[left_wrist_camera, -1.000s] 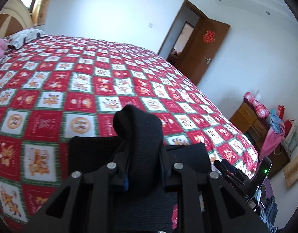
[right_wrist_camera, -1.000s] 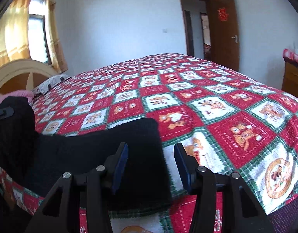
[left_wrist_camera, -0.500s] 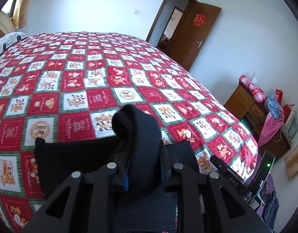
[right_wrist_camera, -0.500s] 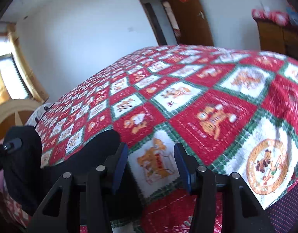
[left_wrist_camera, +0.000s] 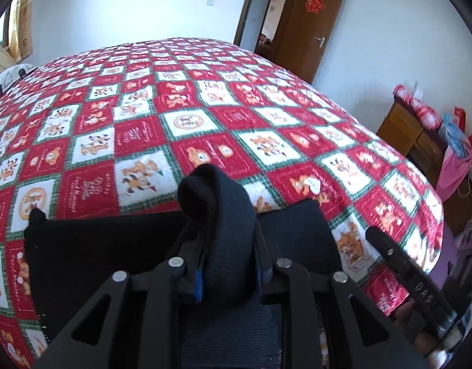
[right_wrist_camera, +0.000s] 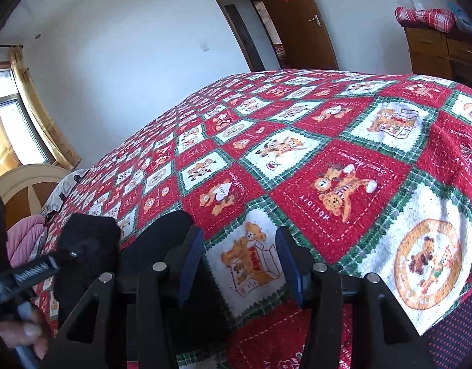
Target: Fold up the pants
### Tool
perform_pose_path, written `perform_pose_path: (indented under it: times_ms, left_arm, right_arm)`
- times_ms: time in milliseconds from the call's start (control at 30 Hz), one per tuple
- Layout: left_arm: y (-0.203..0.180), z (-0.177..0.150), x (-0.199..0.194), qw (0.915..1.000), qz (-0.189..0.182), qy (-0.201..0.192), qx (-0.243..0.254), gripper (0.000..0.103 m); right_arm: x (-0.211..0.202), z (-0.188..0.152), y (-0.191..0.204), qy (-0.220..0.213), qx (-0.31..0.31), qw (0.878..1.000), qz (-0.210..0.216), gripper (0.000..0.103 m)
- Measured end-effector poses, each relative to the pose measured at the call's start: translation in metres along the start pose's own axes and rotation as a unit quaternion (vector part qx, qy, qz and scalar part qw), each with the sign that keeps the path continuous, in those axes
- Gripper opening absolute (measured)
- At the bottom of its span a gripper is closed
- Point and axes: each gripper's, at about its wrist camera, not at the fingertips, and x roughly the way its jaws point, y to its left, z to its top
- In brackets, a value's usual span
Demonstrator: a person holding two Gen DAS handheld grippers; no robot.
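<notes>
Pants [left_wrist_camera: 91, 255], black, bunched fold pinched in left gripper [left_wrist_camera: 228, 264], jaws easing open with cloth between; rest lies flat on bed [left_wrist_camera: 236, 117] near edge, long axis left-right. Right gripper [right_wrist_camera: 240, 264] spread, empty, just right of pants end; left hand nearer.

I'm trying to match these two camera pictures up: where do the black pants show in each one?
Left wrist view: the black pants lie across the lower part on the quilt, one bunched fold rising between the left claw pads, which are opening.
Right wrist view: they sit at lower left, beside the empty right claw.
Shared landmark: the brown door with its red ornament.
</notes>
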Motion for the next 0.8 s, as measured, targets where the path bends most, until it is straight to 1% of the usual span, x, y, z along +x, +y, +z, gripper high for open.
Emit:
perform_pose_path:
  times_ms: [33,67,100,167,233,267,333,400,467,500,533,600,633,667,700,733,767,800]
  left_arm:
    - [-0.004,-0.002,0.002,1.0000,0.001,-0.001,0.007,0.028]
    - [-0.007,-0.003,0.002,0.9999,0.001,-0.003,0.010,0.032]
    - [-0.009,-0.005,0.001,0.9999,-0.006,-0.006,0.011,0.035]
    - [-0.018,-0.007,-0.004,0.9993,-0.028,-0.016,0.018,0.046]
    - [-0.029,-0.008,-0.014,0.9978,-0.045,-0.032,0.037,0.057]
    - [-0.035,-0.009,-0.020,0.9967,-0.051,-0.042,0.048,0.058]
    - [-0.040,-0.010,-0.034,0.9946,-0.050,-0.064,0.066,0.059]
    - [-0.035,-0.012,-0.047,0.9932,-0.046,-0.083,0.067,0.065]
    - [-0.022,-0.018,-0.059,0.9921,-0.027,-0.105,0.064,0.079]
    - [-0.012,-0.022,-0.065,0.9912,-0.007,-0.115,0.065,0.080]
    - [-0.004,-0.024,-0.065,0.9906,0.011,-0.119,0.066,0.084]
    - [0.012,-0.031,-0.068,0.9888,0.046,-0.125,0.068,0.086]
    - [0.024,-0.034,-0.067,0.9876,0.070,-0.125,0.063,0.086]
    - [0.031,-0.037,-0.066,0.9881,0.078,-0.121,0.053,0.086]
    - [0.043,-0.039,-0.064,0.9898,0.077,-0.115,0.034,0.086]
    - [0.051,-0.041,-0.063,0.9909,0.071,-0.113,0.020,0.086]
    - [0.058,-0.044,-0.061,0.9917,0.068,-0.109,0.009,0.086]
    - [0.064,-0.045,-0.058,0.9923,0.068,-0.104,0.002,0.086]
  right_arm:
    - [0.000,0.000,0.000,0.000,0.001,1.000,-0.001,0.051]
    - [0.001,0.000,-0.001,0.001,0.002,1.000,-0.001,0.051]
    - [0.001,0.001,-0.001,0.001,0.004,1.000,-0.001,0.051]
    - [0.001,0.002,-0.003,0.000,0.008,1.000,-0.001,0.051]
    - [0.000,0.004,-0.006,-0.004,0.016,1.000,-0.001,0.051]
    - [-0.001,0.005,-0.009,-0.006,0.019,1.000,-0.002,0.051]
    - [-0.003,0.007,-0.014,-0.013,0.031,0.999,0.001,0.051]
    - [-0.006,0.009,-0.019,-0.019,0.042,0.999,0.010,0.051]
    - [-0.008,0.011,-0.019,-0.020,0.047,0.998,0.038,0.051]
    - [-0.008,0.012,-0.015,-0.018,0.042,0.997,0.061,0.053]
    - [-0.009,0.011,-0.009,-0.015,0.032,0.996,0.085,0.059]
    - [-0.011,0.008,0.006,-0.011,0.012,0.992,0.124,0.062]
    - [-0.012,0.006,0.014,-0.009,0.000,0.990,0.138,0.062]
    - [-0.013,0.002,0.024,-0.004,-0.020,0.988,0.152,0.063]
    - [-0.013,-0.002,0.037,0.006,-0.048,0.985,0.165,0.063]
    - [-0.010,-0.009,0.051,0.020,-0.080,0.983,0.163,0.063]
    - [-0.008,-0.013,0.057,0.027,-0.097,0.984,0.149,0.063]
    - [-0.004,-0.019,0.064,0.034,-0.114,0.985,0.126,0.063]
